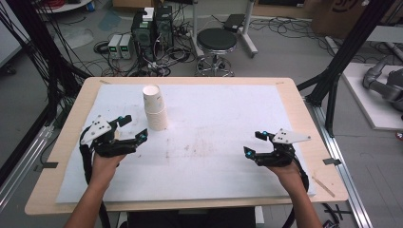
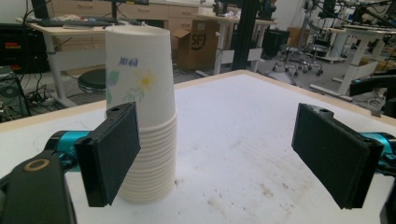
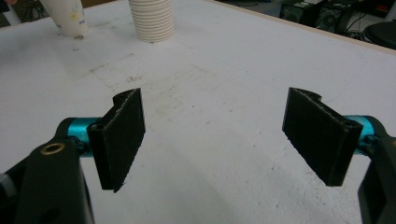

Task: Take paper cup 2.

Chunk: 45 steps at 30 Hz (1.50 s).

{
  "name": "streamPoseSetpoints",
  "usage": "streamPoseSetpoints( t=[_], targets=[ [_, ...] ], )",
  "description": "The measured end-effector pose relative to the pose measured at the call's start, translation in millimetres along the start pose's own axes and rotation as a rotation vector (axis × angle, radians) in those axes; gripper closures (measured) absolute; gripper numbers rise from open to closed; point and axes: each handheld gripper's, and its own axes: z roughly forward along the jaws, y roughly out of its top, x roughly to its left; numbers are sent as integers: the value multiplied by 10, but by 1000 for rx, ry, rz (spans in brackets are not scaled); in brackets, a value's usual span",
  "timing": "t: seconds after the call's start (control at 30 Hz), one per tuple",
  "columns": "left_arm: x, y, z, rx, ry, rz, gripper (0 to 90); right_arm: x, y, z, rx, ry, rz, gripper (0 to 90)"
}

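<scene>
A stack of paper cups (image 1: 155, 110) stands upside down on the white mat (image 1: 214, 142), in the upper left part of the high view, a little left of centre. The left gripper (image 1: 134, 129) sits just beside the stack, at the frame's left, held low over the mat by the person's left hand (image 1: 105, 164); its jaws are spread wide and grip nothing. In the left gripper view the stack (image 2: 142, 116) rises at the left of the frame, partly behind the near jaw, with a small flower print and blue lettering on the top cup; I cannot tell whether that jaw touches the cups.

The right gripper (image 1: 254, 143) is at the right of the high view, well apart from the stack, also wide open and holding nothing. In the right gripper view the ribbed base of the stack (image 3: 151, 18) shows at the top left, far beyond the jaws, and a single cup (image 3: 66, 16) stands near it in the corner. The mat is scuffed with brown marks around its middle.
</scene>
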Motion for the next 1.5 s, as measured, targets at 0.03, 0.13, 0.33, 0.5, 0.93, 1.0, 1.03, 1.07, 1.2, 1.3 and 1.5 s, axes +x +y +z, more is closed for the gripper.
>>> streamPoseSetpoints(
  t=[0.03,0.13,0.33,0.5,0.93,1.0,1.03,1.07,1.2,1.3,1.5],
  targets=[
    [1,32,27,4,6,5,153,3,-2,-3,0,3,5,218],
    [22,123,93,17,27,19,153,1,-10,-3,2,3,2,218],
    [84,270,232,40,62,31,153,6,-4,-7,-1,7,4,218],
    [138,375,346,62,87,45,153,9,1,-9,-3,9,2,218],
    [310,532,690,122,140,40,153,2,5,-25,-9,16,3,219],
    [341,549,745,136,143,40,153,4,4,-29,-7,16,8,219],
    [359,559,777,142,148,38,153,3,3,-30,-7,17,8,219],
    [374,567,799,148,150,37,153,2,1,-29,-8,18,9,219],
    [420,571,875,156,147,22,153,2,0,-29,-8,19,8,219],
    [440,541,937,169,143,16,159,0,-1,-30,-8,20,8,219],
    [455,499,1005,174,125,13,217,-7,-3,-36,-11,16,3,219]
  ],
)
